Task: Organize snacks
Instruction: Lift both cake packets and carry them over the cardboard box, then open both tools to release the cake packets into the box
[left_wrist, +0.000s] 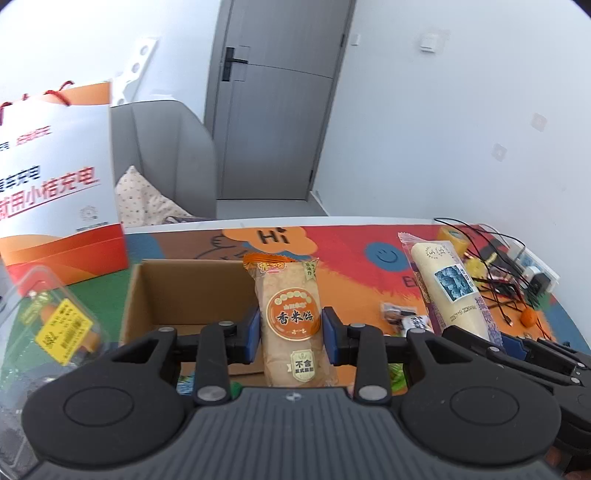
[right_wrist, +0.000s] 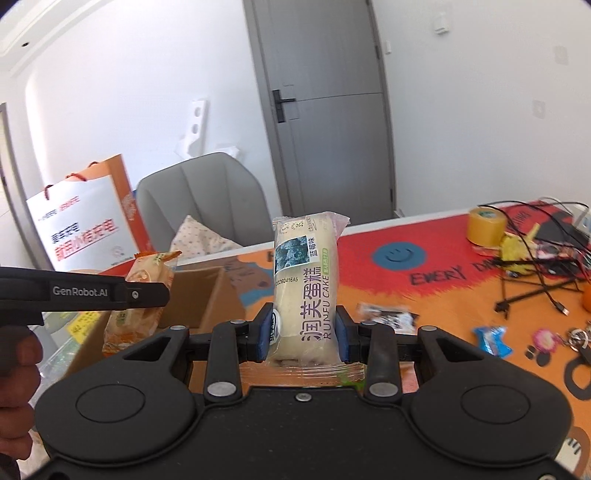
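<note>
While left gripper (left_wrist: 290, 328) clamps rice cracker pack (left_wrist: 287, 317) upright, cardboard box (left_wrist: 147, 295) sits open just behind. Right view: right gripper (right_wrist: 304, 330) pinches cake roll (right_wrist: 304, 280) low above mat; tall pack could pivot, slip.

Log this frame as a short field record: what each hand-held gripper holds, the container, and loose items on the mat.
left hand-held gripper: shut on rice cracker pack, held upright
right hand-held gripper: shut on Runfu cake, held upright
cardboard box: open, nothing seen inside; partly hidden
loose snacks: small dark wrapper, blue wrapper
clutter: tape roll, black cables
surface: colourful mat
</note>
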